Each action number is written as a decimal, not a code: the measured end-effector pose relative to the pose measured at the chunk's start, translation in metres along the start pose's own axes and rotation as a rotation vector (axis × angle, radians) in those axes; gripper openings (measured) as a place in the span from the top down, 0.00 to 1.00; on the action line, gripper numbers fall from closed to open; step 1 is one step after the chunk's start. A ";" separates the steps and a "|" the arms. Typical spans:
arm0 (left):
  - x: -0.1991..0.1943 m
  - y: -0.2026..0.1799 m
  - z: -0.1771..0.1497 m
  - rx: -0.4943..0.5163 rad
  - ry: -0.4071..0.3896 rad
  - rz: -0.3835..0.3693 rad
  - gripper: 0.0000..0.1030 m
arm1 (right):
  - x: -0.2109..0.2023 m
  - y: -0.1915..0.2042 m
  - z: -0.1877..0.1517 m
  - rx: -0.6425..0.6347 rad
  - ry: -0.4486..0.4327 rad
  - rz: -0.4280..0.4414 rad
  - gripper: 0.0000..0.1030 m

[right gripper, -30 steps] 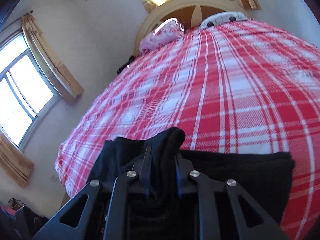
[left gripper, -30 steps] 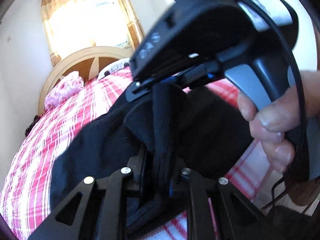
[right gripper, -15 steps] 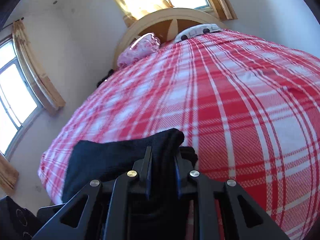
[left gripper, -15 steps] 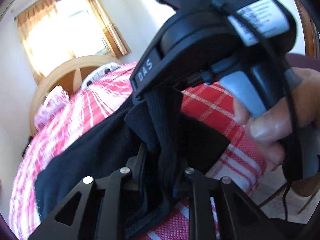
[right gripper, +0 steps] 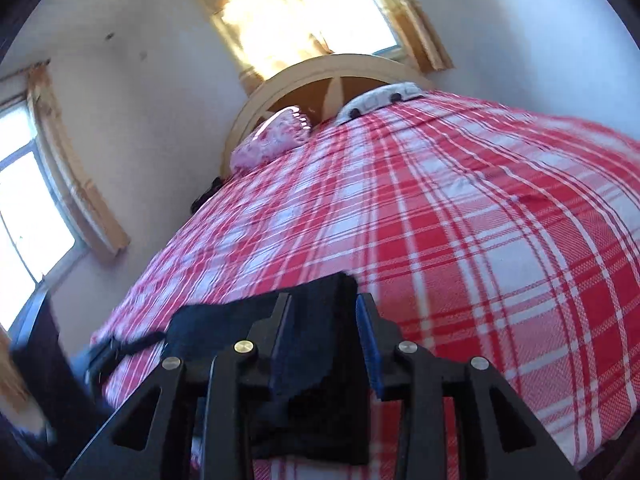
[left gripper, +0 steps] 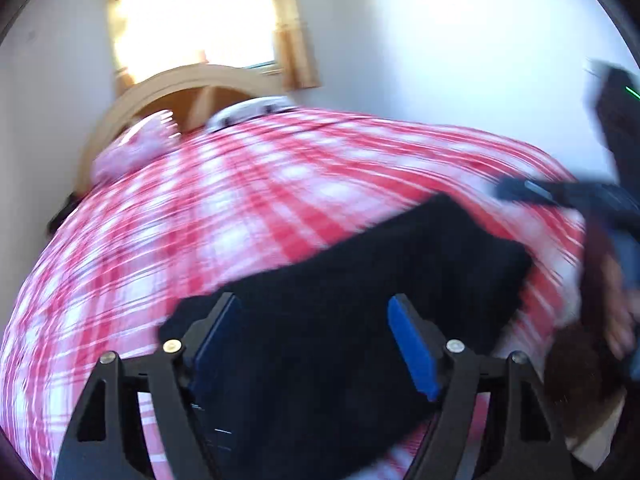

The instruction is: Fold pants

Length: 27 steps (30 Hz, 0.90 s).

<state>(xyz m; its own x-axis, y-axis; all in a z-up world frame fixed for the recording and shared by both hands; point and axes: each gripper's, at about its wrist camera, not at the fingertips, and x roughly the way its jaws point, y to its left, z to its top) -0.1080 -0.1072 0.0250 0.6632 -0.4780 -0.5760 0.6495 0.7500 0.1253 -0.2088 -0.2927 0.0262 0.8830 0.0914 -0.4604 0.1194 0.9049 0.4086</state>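
1. My left gripper, black arms with blue pads, has its jaws wide and still opening. Neither pad presses on anything; the cloth lies below the gap, between the fingers but loose of them.
2. My right gripper, same build, has jaws narrower apart and opening. A ridge of cloth stands up between the blue pads. The left pad lies close along it; a thin gap shows at the right pad, so I read no grip.
3. The folded black fabric pants lie flat as a dark block near the close edge of the bed, running from under my left fingers out to the right in the left wrist view. In the right wrist view the same pants sit under and left of my fingers.
4. Under them: a red-and-white plaid bedspread covering the whole mattress.
5. Left wrist view is heavily motion-blurred. At its right edge, the other gripper's dark body and part of my hand show.
6. Far end of bed: a pink frilly pillow, a white patterned pillow, and an arched pale wooden headboard.
7. Behind: a bright window with tan curtains; a second window on the left wall.
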 end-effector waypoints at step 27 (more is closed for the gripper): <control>0.046 0.061 -0.010 -0.149 0.184 0.224 0.04 | 0.017 0.028 -0.006 -0.092 -0.031 -0.120 0.52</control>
<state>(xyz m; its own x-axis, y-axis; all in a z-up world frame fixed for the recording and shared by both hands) -0.0416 -0.0787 -0.0023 0.6963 -0.2126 -0.6856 0.4238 0.8926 0.1537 -0.1930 -0.2634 0.0249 0.8786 -0.0315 -0.4766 0.1844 0.9429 0.2775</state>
